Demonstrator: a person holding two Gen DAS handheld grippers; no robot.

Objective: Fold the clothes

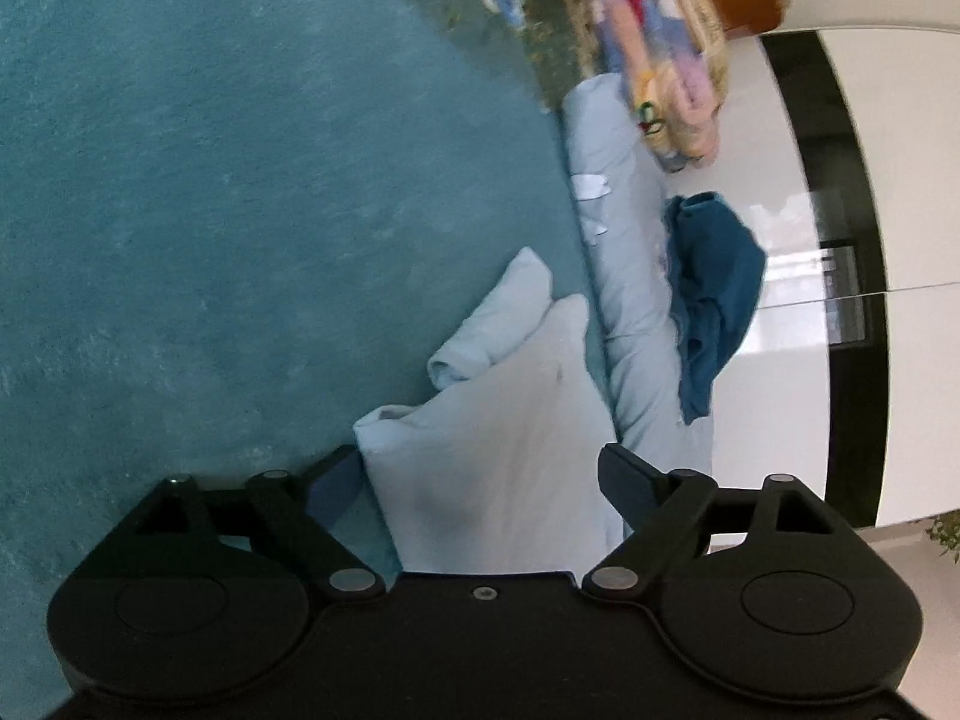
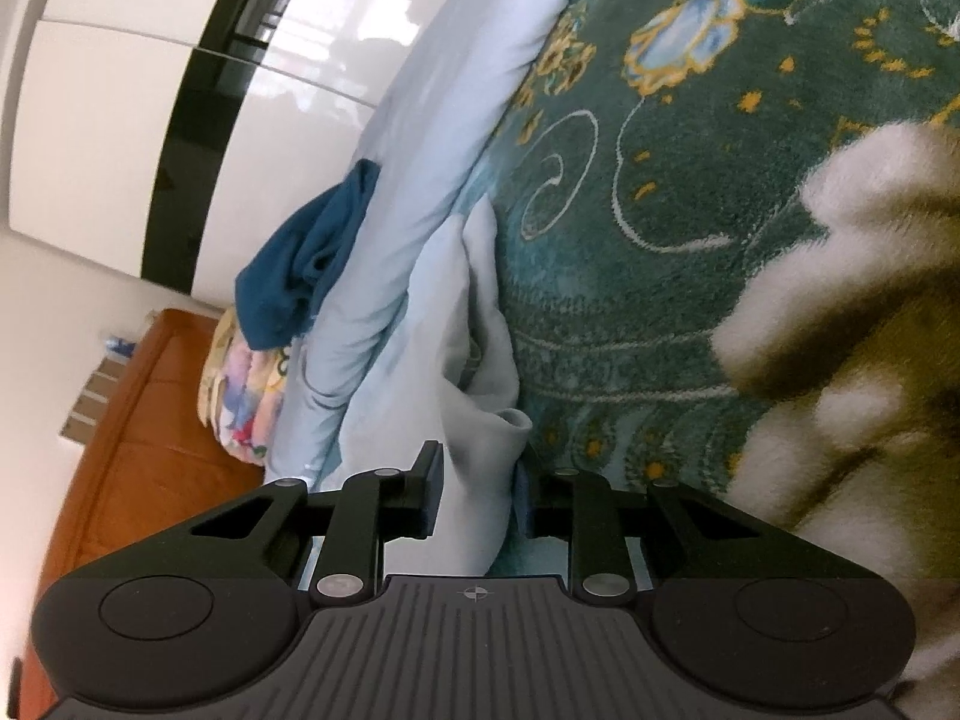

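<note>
A pale blue garment (image 1: 492, 456) lies crumpled on the teal blanket (image 1: 240, 210), with a rolled sleeve (image 1: 498, 312) pointing away. My left gripper (image 1: 480, 474) stands wide open, and the garment's bulk sits between its fingers without being pinched. In the right wrist view the same garment (image 2: 480, 408) runs up from my right gripper (image 2: 477, 492), whose jaws are shut narrowly on a fold of it. The cloth bunches just above the pads.
A light blue quilt (image 1: 624, 276) lies rolled along the bed edge, with a dark blue garment (image 1: 714, 288) on it and a colourful folded stack (image 1: 660, 60) beyond. A glossy white wardrobe (image 2: 108, 120) and brown wooden furniture (image 2: 132, 420) stand past the bed. A fluffy white-and-olive blanket (image 2: 852, 300) fills the right.
</note>
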